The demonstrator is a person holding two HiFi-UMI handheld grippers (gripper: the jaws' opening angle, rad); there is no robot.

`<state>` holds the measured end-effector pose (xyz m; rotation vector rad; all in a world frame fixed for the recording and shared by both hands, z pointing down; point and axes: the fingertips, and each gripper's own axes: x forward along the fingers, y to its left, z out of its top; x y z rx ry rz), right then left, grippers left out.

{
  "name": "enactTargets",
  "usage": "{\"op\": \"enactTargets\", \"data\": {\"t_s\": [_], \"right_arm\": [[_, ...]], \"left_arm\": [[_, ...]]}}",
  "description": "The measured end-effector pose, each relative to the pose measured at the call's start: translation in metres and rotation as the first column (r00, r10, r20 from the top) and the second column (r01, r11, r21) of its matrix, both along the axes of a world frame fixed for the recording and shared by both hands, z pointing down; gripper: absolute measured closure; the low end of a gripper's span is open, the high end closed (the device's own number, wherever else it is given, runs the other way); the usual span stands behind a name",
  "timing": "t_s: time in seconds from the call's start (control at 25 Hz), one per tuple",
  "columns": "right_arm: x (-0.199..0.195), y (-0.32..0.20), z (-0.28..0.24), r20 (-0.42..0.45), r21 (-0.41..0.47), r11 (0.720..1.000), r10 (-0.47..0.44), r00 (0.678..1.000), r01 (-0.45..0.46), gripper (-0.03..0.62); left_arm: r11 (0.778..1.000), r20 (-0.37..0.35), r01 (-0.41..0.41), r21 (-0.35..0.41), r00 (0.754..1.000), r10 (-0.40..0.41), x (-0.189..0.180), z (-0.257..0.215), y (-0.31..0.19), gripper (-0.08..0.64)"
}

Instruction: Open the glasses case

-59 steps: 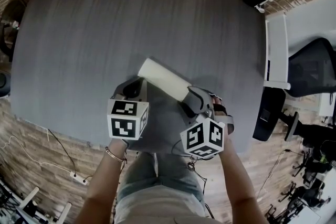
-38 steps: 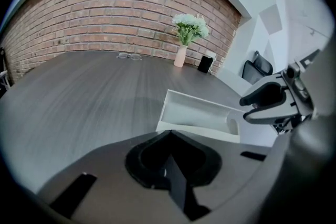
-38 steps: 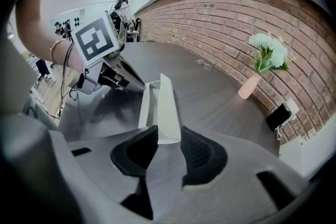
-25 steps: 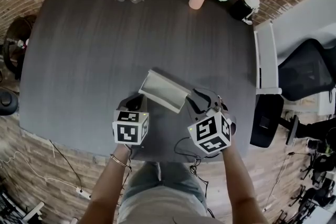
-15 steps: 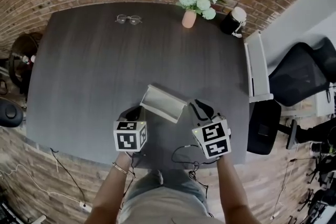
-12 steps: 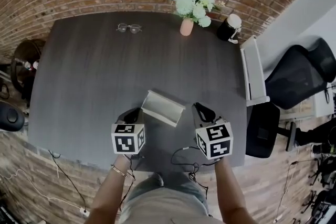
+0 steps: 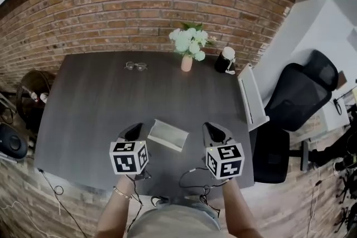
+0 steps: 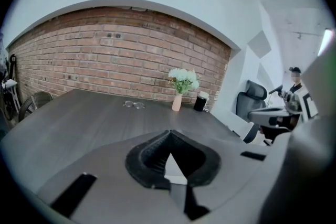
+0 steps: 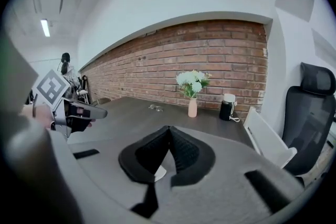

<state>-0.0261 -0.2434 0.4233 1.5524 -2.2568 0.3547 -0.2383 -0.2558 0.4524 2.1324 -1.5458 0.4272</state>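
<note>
The white glasses case [image 7: 167, 135] lies open on the dark table [image 7: 89, 103], near its front edge. My left gripper [image 7: 134, 130] hangs above the table just left of the case, shut and empty. In the left gripper view its jaws [image 8: 169, 132] meet at the tips, with a bit of the white case [image 8: 173, 166] showing below them. My right gripper [image 7: 211, 130] hangs to the right of the case. Its jaws [image 9: 169, 127] have just been closing and now meet with nothing between them. Neither gripper touches the case.
A pair of eyeglasses [image 7: 135, 66] lies at the table's far side. A pink vase of white flowers [image 7: 186, 63] and a black and white cup [image 7: 224, 60] stand at the far right. A white board [image 7: 249, 98] leans by the right edge, beside a black office chair [image 7: 298, 97].
The case went from shut to open under both grippers. Both grippers then let go and rose off the table, and the right jaws closed. The head view now takes in the brick wall.
</note>
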Motion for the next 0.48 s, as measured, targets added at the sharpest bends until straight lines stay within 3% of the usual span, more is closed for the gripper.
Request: {"op": "enactTargets", "data": {"t_s": [0.2,0.36,0.48], "right_arm": [[0.018,0.010,-0.030,-0.009,0.107,0.992,0.067,0.998,-0.066,0.588],[0.037,0.018,-0.048,0.045,0.183,0.971,0.146,0.988,-0.152,0.589],[0.046,0.024,-0.051,0.053,0.202,0.962,0.179,0.982,-0.186,0.589]], "left_arm": [[0.990,-0.015,0.013,0.141,1.000,-0.011,-0.003,-0.057,0.001,0.565],[0.957,-0.047,0.058,0.285,0.998,-0.046,-0.010,-0.095,0.005,0.565],[0.941,-0.059,0.085,0.327,0.996,-0.070,-0.015,-0.103,0.011,0.565]]}}
